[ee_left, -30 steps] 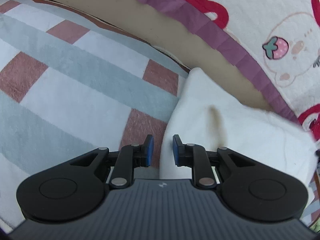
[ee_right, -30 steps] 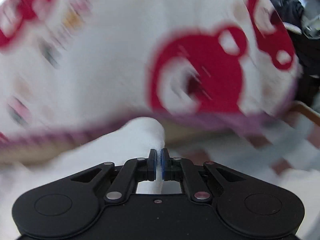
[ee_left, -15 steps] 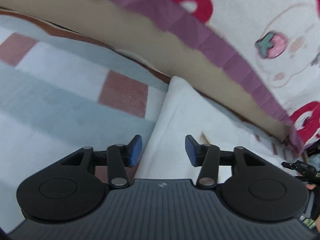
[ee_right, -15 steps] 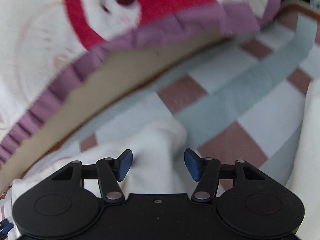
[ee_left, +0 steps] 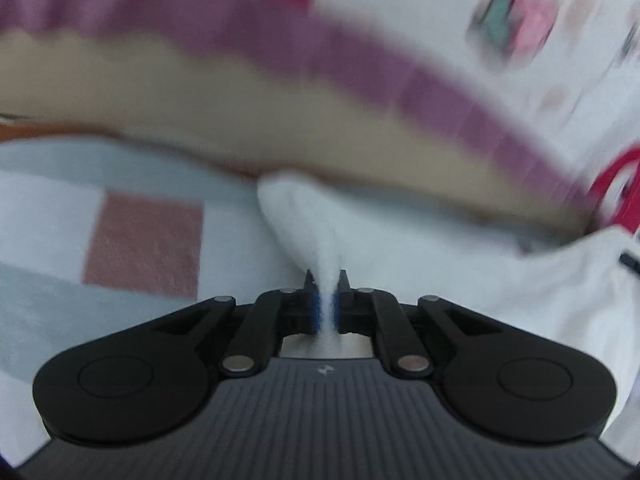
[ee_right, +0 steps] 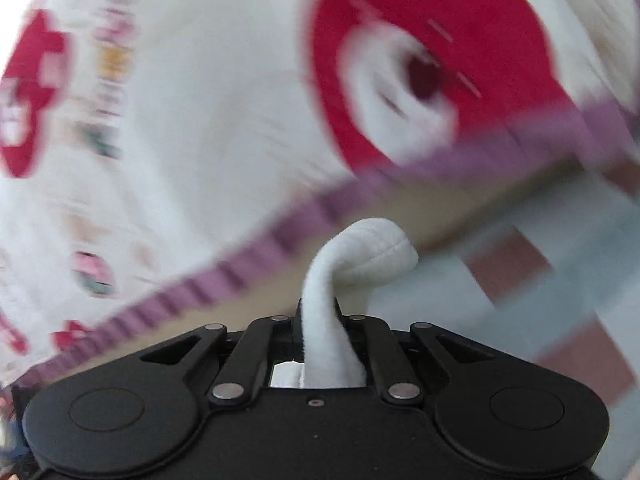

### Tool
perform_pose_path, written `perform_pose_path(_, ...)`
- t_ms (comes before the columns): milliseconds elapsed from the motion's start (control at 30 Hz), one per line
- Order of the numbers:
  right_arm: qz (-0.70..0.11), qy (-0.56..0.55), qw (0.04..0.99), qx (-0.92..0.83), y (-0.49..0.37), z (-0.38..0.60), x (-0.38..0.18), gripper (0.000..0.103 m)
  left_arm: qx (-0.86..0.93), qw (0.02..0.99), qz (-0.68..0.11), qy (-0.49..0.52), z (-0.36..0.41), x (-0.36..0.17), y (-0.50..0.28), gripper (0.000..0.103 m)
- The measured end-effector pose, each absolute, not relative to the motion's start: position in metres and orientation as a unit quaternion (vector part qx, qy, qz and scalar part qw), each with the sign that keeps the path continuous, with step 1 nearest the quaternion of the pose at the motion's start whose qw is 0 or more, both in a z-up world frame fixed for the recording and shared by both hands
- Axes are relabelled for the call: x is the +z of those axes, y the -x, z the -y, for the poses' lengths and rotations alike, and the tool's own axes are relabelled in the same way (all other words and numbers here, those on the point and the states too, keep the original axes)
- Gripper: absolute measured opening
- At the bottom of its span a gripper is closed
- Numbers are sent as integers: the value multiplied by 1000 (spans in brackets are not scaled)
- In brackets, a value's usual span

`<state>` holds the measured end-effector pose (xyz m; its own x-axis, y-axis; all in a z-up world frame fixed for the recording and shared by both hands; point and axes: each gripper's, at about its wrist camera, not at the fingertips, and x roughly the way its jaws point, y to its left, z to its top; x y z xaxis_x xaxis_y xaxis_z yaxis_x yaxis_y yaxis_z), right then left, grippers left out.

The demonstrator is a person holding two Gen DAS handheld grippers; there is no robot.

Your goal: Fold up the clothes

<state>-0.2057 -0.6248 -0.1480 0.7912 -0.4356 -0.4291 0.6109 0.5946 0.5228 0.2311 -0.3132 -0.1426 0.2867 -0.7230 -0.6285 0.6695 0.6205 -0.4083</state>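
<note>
While both views blur with motion, left gripper (ee_left: 327, 306) clenched on a pinch of white garment (ee_left: 460, 280), blue pads (ee_left: 316, 308) pressed tight against the thin ridge of fabric between them. Garment spreading right and near from that pinch, lying on checked blanket (ee_left: 140, 240) of grey-blue, white and dusty pink squares. Far beyond, a tan band and a purple frilled edge of patterned quilt (ee_left: 400, 20), white with red shapes, smeared. On the other side, right gripper (ee_right: 320, 320) clamped on white garment (ee_right: 360, 252) too, a thick fold rising from between the jaws and curling over to the right at its tip. Behind that fold, patterned quilt (ee_right: 200, 100) filling the far and left of the view, checked blanket (ee_right: 560, 260) showing at right
</note>
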Motion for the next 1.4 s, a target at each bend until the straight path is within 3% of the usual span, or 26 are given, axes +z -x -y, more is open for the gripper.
perform_pose_path(100, -81, -308, 906, -277, 200, 618, -107, 8, -422, 874, -242, -25, 288, -87, -192, 6)
perform_pose_path(200, -70, -242, 930, -268, 180, 611, -77, 8, -376, 907, -193, -11, 264, -50, -188, 6)
perform_pose_path(333, -132, -190, 920, -315, 156, 614, -90, 11, -313, 912, -266, 11, 256, -65, -229, 13)
perform_pose_path(367, -147, -191, 914, -327, 157, 615, -97, 27, -301, 906, -297, 14, 255, -76, -235, 20)
perform_pose_path(400, -162, -192, 907, -338, 158, 616, -105, 38, -290, 899, -328, 20, 252, -86, -240, 20)
perform_pose_path(467, -191, -194, 892, -361, 160, 618, -120, 42, -303, 882, -353, 81, 227, -95, -228, 23)
perform_pose_path(500, -206, -195, 884, -372, 161, 619, -128, 50, -309, 872, -364, 110, 215, -99, -222, 30)
perform_pose_path(567, -235, -196, 867, -394, 163, 621, -143, 57, -329, 864, -369, 98, 204, -100, -200, 38)
perform_pose_path(700, -289, -202, 829, -434, 168, 624, -173, 57, -338, 850, -404, 7, 199, -107, -164, 40)
perform_pose_path(833, -294, -273, 800, -446, 220, 618, -182, 55, -332, 833, -443, 14, 185, -127, -149, 41)
perform_pose_path(867, -309, -265, 796, -447, 230, 614, -184, 41, -330, 831, -448, 10, 184, -131, -146, 41)
perform_pose_path(900, -323, -259, 793, -448, 239, 609, -186, 17, -329, 829, -452, 6, 183, -134, -144, 41)
perform_pose_path(933, -329, -263, 796, -435, 249, 606, -188, 7, -332, 827, -455, -2, 183, -137, -141, 41)
perform_pose_path(967, -335, -266, 799, -423, 258, 603, -191, 6, -334, 826, -454, -8, 184, -139, -136, 41)
perform_pose_path(1033, -335, -278, 813, -387, 271, 594, -193, 7, -339, 823, -455, -12, 184, -140, -128, 41)
perform_pose_path(1133, -334, -290, 833, -333, 273, 577, -197, 16, -344, 822, -454, -14, 182, -140, -120, 41)
perform_pose_path(1200, -349, -286, 835, -315, 263, 564, -202, 36, -345, 822, -453, -18, 178, -138, -113, 41)
perform_pose_path(1233, -356, -284, 836, -306, 258, 558, -204, 40, -343, 823, -453, -18, 176, -138, -113, 41)
perform_pose_path(1333, -386, -256, 837, -293, 242, 539, -213, 41, -333, 824, -458, -8, 164, -137, -110, 41)
perform_pose_path(1400, -397, -205, 840, -308, 229, 530, -218, 47, -325, 825, -462, 0, 155, -138, -109, 41)
